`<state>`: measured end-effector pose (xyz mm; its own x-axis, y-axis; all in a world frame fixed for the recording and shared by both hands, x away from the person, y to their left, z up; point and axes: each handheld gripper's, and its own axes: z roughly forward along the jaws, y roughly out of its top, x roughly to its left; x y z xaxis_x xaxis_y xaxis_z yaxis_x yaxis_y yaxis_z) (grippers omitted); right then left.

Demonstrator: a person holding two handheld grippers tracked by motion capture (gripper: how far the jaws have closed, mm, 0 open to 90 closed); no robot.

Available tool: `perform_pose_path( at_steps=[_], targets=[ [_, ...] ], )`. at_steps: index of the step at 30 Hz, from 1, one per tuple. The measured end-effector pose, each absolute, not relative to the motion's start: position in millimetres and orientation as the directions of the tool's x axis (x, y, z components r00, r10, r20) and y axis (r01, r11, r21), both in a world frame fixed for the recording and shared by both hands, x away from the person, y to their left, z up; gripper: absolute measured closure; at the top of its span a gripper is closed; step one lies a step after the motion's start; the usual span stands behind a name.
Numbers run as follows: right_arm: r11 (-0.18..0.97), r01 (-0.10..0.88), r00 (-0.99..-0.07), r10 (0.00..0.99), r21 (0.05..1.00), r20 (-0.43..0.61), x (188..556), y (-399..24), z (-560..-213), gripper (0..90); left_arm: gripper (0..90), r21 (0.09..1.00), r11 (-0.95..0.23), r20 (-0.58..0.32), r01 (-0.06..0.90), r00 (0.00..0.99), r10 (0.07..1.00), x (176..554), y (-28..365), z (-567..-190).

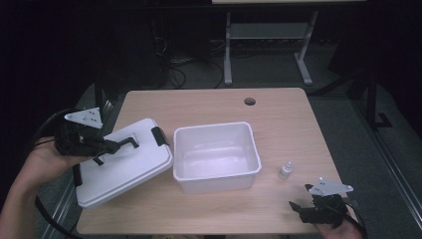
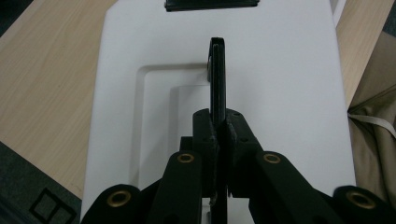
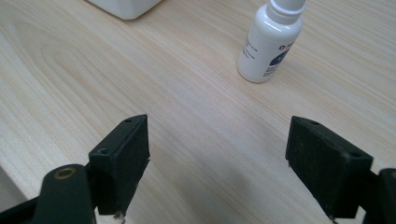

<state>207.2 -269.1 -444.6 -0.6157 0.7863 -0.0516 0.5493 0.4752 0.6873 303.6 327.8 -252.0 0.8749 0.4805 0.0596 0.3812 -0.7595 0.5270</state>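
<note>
High view: the left gripper point(image 1: 112, 145), clamped on the lid's handle point(image 1: 127, 142), holds the lid point(image 1: 124, 164) just left of the open box point(image 1: 217, 155), while the right gripper point(image 1: 304, 208) gapes empty.

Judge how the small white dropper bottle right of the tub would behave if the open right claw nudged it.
The dropper bottle stands upright, tall and narrow, so it would probably tip. Once down, its round body may roll on the smooth wooden table. It looks like light plastic, likely sliding easily.
</note>
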Motion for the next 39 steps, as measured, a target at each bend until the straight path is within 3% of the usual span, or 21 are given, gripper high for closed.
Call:
perform_pose_path(
  at_steps=[22, 39],
  targets=[
    [0.473, 0.556, -0.611, 0.790, 0.684, -0.051, 207.2, -266.9, -446.4, 21.0, 84.3, 0.528, -0.728, 0.014, 0.437, 0.853, 0.522, 299.2, 357.3, -286.1],
    [0.477, 0.557, -0.612, 0.789, 0.680, -0.051, 207.2, -266.2, -446.9, 20.9, 84.3, 0.503, -0.739, 0.011, 0.448, 0.852, 0.524, 304.6, 354.1, -323.3]
  ],
)
